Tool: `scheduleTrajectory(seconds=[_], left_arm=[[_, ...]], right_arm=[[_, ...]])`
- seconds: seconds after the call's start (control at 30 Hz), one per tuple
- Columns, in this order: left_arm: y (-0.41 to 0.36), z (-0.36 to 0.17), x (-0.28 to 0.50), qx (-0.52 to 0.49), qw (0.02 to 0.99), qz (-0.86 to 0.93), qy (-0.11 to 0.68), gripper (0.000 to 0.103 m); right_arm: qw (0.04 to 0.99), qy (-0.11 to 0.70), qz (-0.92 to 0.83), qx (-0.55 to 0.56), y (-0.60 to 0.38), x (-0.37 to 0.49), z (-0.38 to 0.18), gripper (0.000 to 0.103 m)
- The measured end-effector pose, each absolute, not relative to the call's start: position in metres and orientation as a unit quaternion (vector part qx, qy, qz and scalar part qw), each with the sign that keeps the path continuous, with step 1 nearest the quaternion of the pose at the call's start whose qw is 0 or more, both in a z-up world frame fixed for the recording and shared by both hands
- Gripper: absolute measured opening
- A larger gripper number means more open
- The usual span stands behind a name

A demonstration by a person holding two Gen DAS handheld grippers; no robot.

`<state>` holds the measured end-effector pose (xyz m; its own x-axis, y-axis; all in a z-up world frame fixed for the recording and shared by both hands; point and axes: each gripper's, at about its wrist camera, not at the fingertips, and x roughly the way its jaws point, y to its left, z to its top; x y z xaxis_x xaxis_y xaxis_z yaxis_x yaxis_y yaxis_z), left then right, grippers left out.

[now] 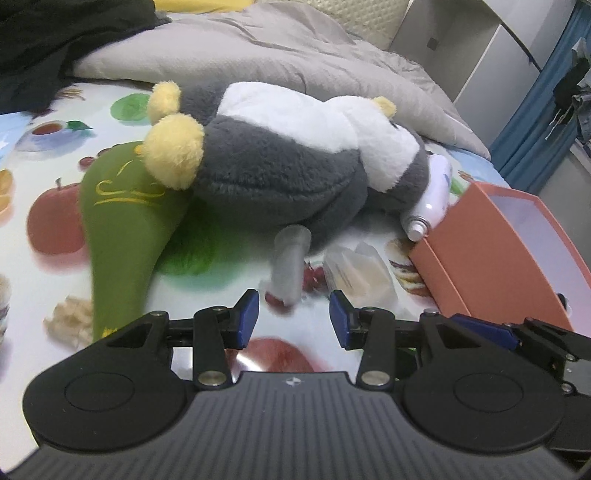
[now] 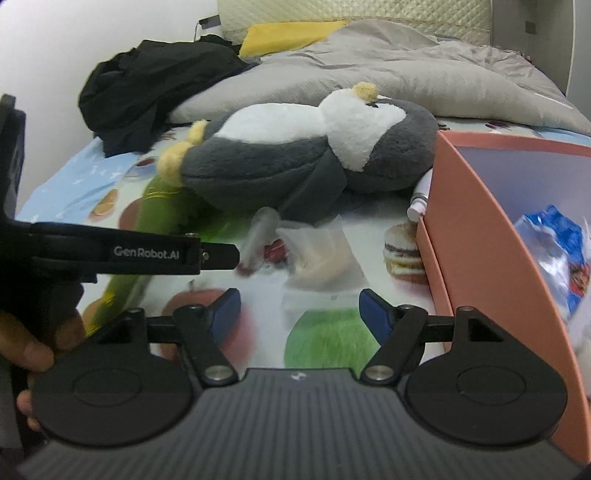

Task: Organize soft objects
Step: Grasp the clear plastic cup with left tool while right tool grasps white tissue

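Grey-and-white plush, the penguin toy [image 1: 280, 162] lies on its back on the fruit-print bedsheet [image 1: 44, 258], its long axis running across the bed: yellow feet toward the green plush [image 1: 122, 236] on the left, head toward the salmon box [image 1: 495, 243] on the right. A white spray bottle [image 1: 428, 199] lies between head and box. The left gripper [image 1: 294, 319] and right gripper [image 2: 300, 314] both hang with fingers apart, nothing between them.

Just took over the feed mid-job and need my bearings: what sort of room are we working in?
Most likely a bedroom. The work surface is a bed with a fruit-print sheet, a rumpled grey duvet and a quilted headboard. A plush penguin lies on it.
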<state>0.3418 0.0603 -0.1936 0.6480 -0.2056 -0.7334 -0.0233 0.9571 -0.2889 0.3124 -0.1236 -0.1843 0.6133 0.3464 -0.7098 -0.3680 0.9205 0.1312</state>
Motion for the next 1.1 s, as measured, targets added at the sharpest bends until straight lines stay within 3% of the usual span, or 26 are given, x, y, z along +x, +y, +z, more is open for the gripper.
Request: scheduleTrajectory(seconds=[0.5, 0.57, 0.63, 0.73, 1.1], left_arm=[[0.061, -0.226, 0.395, -0.149, 0.894, -0.065, 0.419, 0.048], [0.059, -0.226, 0.398, -0.151, 0.894, -0.068, 0.417, 0.046], [0.056, -0.227, 0.399, -0.145, 0.895, -0.067, 0.417, 0.033], [0.054, -0.227, 0.398, -0.142, 0.896, -0.065, 0.416, 0.028], [0.055, -0.210, 0.355, -0.144, 0.899, -0.053, 0.411, 0.026]], right_arm=[[0.892, 0.405, 0.191, -0.058, -0.103, 0.372, -0.233, 0.072], [0.894, 0.398, 0.196, -0.060, -0.103, 0.370, -0.235, 0.071], [0.895, 0.394, 0.198, -0.061, -0.102, 0.369, -0.235, 0.067], [0.897, 0.393, 0.196, -0.058, -0.103, 0.367, -0.234, 0.058], [0.893, 0.405, 0.189, -0.056, -0.116, 0.330, -0.218, 0.052]])
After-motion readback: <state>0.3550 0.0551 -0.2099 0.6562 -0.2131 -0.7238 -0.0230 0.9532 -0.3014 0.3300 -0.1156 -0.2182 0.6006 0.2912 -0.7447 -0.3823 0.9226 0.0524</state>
